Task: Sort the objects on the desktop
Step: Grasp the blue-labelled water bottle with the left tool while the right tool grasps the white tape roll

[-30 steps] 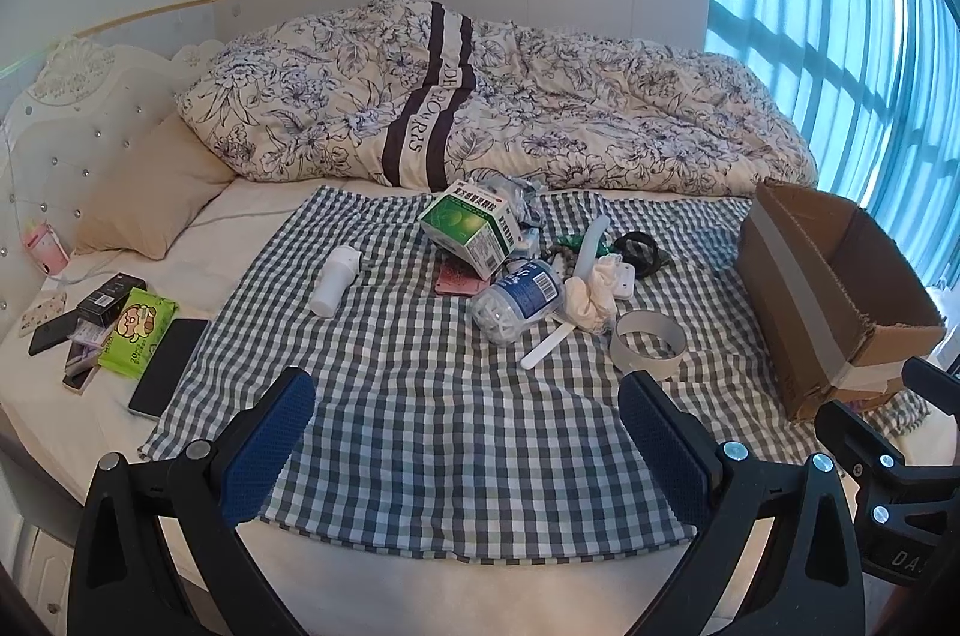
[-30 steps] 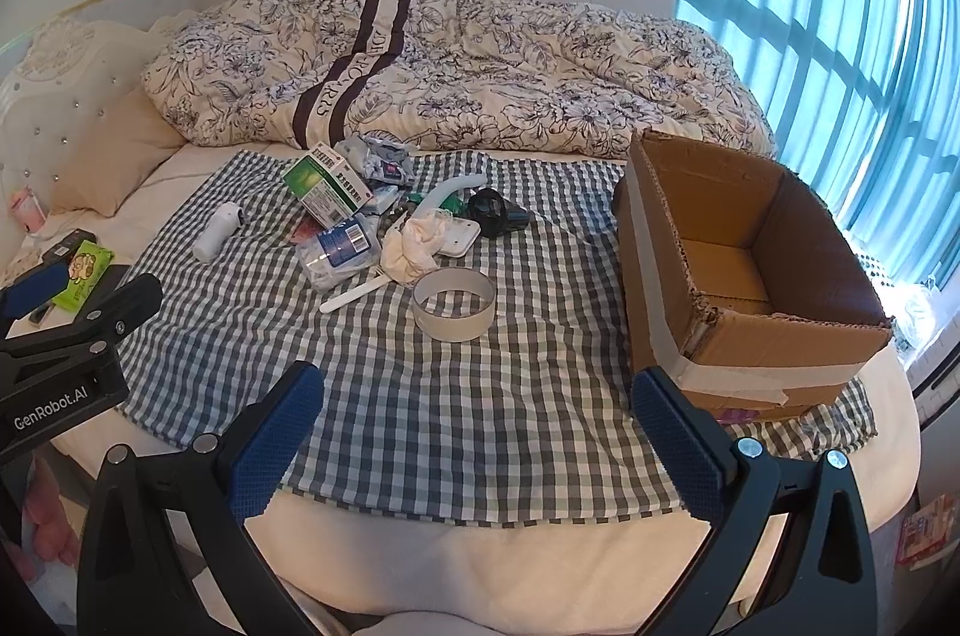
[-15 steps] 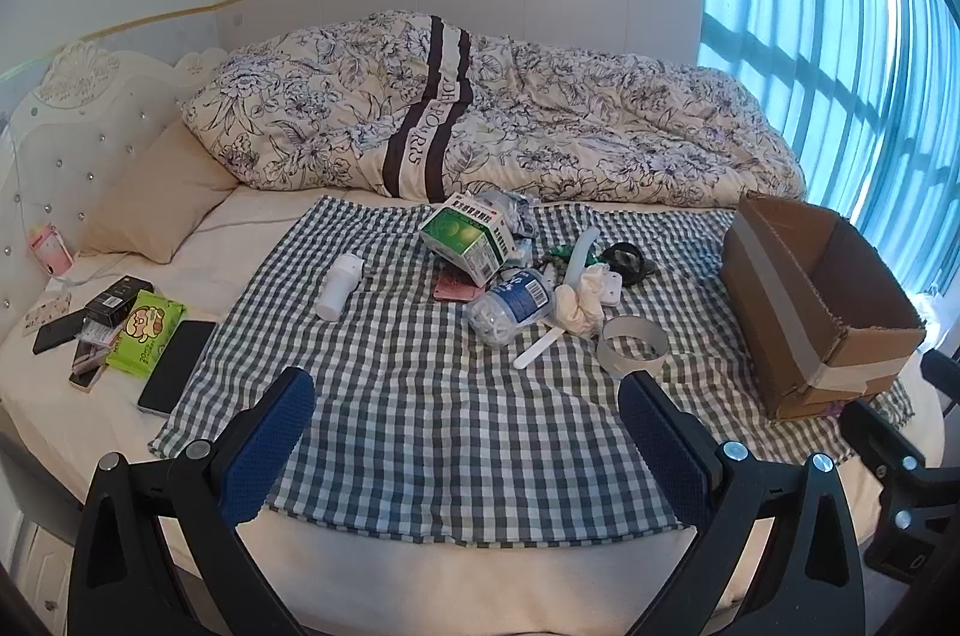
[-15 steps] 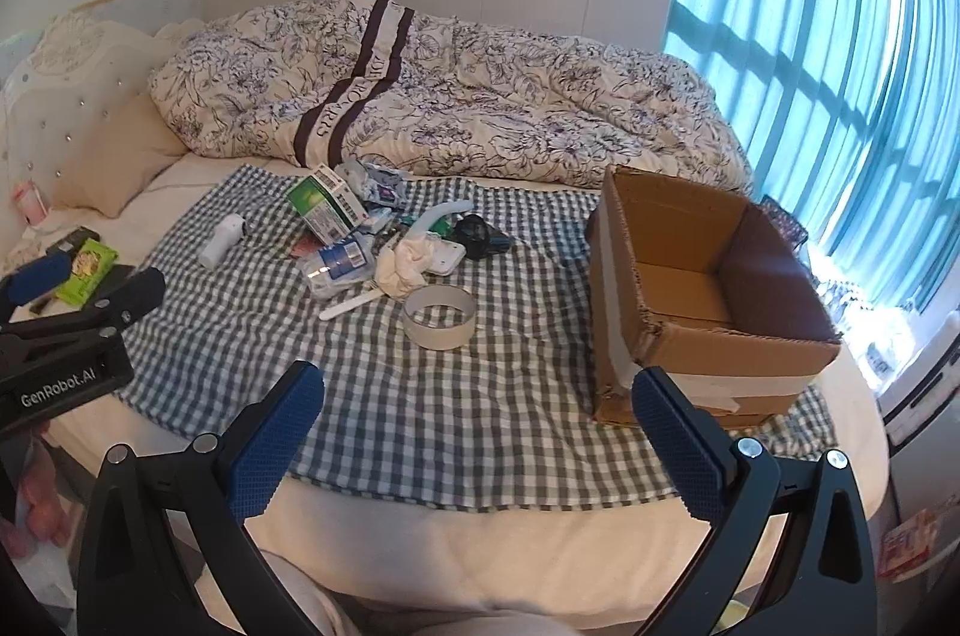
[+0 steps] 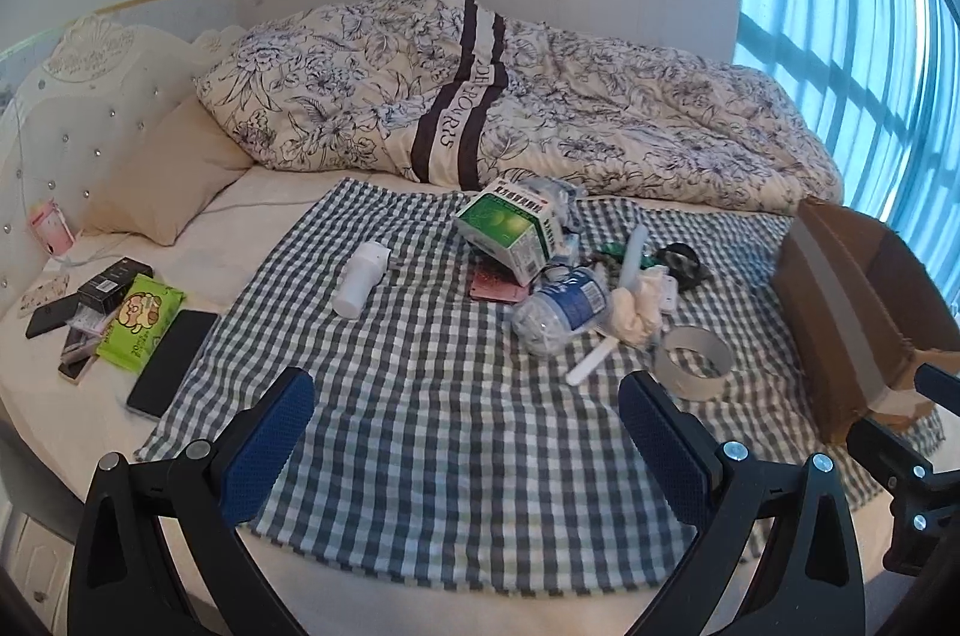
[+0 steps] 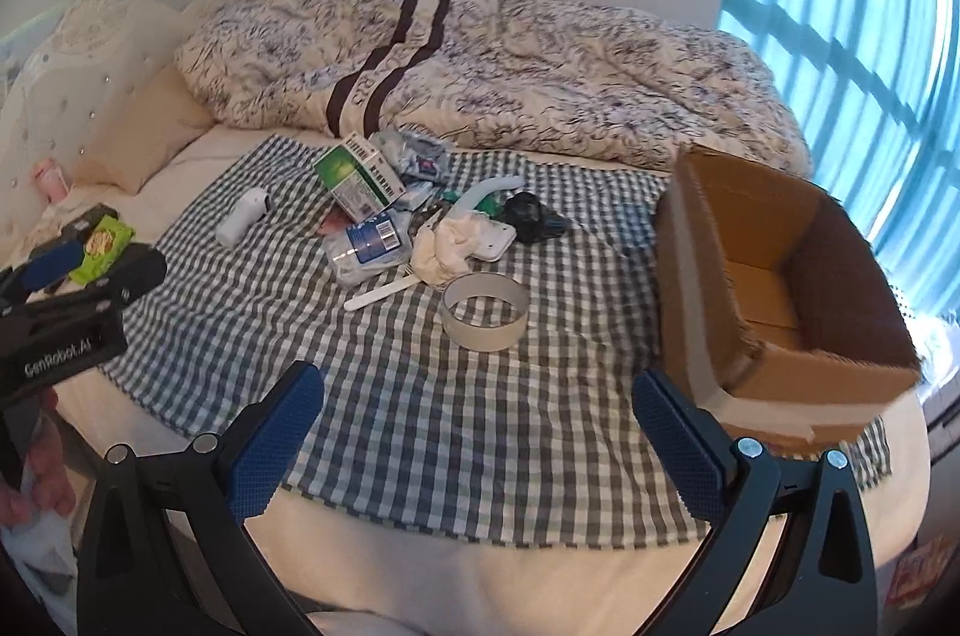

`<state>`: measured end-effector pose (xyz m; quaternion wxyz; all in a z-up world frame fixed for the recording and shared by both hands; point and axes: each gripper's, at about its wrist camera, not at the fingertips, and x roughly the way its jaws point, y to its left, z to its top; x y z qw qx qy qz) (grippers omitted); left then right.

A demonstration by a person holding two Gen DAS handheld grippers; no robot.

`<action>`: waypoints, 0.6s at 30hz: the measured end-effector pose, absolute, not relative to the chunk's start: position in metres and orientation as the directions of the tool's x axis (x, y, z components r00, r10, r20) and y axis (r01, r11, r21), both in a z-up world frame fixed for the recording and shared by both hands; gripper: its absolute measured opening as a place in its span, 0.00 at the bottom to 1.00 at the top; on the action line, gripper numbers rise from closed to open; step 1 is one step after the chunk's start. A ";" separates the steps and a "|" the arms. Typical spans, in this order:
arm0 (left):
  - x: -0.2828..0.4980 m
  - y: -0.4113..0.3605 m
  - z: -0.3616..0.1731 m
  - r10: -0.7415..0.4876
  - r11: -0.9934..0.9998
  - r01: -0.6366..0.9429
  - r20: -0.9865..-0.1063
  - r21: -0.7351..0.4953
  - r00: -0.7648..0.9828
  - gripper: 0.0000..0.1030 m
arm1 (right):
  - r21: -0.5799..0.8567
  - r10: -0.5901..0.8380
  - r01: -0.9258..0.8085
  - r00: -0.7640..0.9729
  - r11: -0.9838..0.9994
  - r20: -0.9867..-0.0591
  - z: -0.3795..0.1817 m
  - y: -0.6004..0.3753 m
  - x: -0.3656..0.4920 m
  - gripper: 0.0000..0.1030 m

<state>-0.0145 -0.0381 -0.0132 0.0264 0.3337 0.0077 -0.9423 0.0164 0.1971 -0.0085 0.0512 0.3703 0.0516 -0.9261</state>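
On a checked cloth (image 5: 420, 432) on the bed lies a pile: a green carton (image 5: 510, 231), a crushed water bottle (image 5: 561, 309), a white rag (image 5: 636, 306) and a black lump (image 5: 681, 261). A white bottle (image 5: 360, 279) lies apart on the left. A tape roll (image 6: 483, 318) and a white plastic fork (image 6: 384, 291) lie nearest me. An open cardboard box (image 6: 780, 288) stands on the right. My left gripper (image 5: 462, 396) and right gripper (image 6: 477, 387) both hover open and empty over the cloth's near edge, well short of the pile.
A phone (image 5: 174, 363), a green wipes packet (image 5: 141, 321) and small dark items lie on the sheet to the left. A rumpled floral duvet (image 5: 540, 96) and a pillow (image 5: 162, 174) fill the back. Blue curtains (image 6: 870, 36) hang on the right. A hand (image 6: 42, 480) holds the left gripper.
Both views drew back a little from the bed, then came in closer again. Both grippers stayed open. Nothing on the cloth moved.
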 end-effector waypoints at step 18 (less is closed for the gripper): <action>-0.156 0.012 -0.115 0.107 -0.966 -0.240 -0.695 0.096 -0.711 1.00 | -0.029 -0.071 0.157 -0.593 -0.987 -0.802 -0.102 0.205 -0.096 1.00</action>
